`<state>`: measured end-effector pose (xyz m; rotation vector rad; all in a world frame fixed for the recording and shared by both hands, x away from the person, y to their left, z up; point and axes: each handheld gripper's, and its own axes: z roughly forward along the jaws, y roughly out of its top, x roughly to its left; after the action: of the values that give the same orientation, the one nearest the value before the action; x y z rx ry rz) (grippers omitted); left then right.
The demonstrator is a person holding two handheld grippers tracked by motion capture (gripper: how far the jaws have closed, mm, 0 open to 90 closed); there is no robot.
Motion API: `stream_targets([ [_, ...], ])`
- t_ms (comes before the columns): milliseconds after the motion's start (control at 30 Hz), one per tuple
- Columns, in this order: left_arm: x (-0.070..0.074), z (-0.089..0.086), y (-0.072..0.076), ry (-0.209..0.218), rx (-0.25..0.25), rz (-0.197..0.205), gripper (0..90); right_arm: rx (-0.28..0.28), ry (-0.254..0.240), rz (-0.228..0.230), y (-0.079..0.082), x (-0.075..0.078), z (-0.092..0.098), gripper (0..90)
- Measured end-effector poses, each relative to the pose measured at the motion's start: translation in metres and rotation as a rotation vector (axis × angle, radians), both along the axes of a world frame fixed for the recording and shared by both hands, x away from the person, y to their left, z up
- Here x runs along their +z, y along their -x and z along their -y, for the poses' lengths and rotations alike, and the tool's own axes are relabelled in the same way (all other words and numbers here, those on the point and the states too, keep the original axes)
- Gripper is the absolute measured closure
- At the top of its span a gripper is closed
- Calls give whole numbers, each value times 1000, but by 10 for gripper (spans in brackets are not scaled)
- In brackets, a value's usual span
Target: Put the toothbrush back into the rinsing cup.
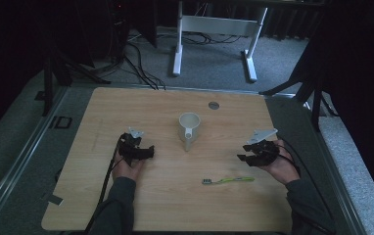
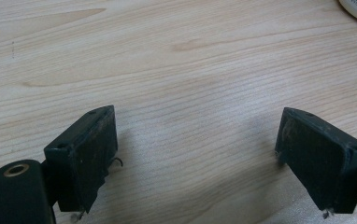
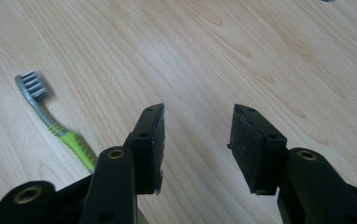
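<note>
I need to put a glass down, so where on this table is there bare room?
Bare wood spans the far strip behind the mug and the near-left corner of the table. The middle is busier: left gripper, right gripper and toothbrush.

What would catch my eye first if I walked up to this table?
Probably the white mug standing alone mid-table, handle toward the person. Next, the green toothbrush lying flat near the front edge, beside the right gripper. The left gripper hovers open left of the mug.
</note>
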<state>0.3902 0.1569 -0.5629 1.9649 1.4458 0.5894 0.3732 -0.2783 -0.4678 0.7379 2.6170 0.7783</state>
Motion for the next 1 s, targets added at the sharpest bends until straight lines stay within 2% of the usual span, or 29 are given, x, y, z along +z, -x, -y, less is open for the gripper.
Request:
stream_targets([
  [367,0,0,0,0,-2,0,134,68,33,-3,-1,4,-10,588],
  [1000,0,0,0,0,-1,0,134,158,89,-47,-1,4,-27,608],
])
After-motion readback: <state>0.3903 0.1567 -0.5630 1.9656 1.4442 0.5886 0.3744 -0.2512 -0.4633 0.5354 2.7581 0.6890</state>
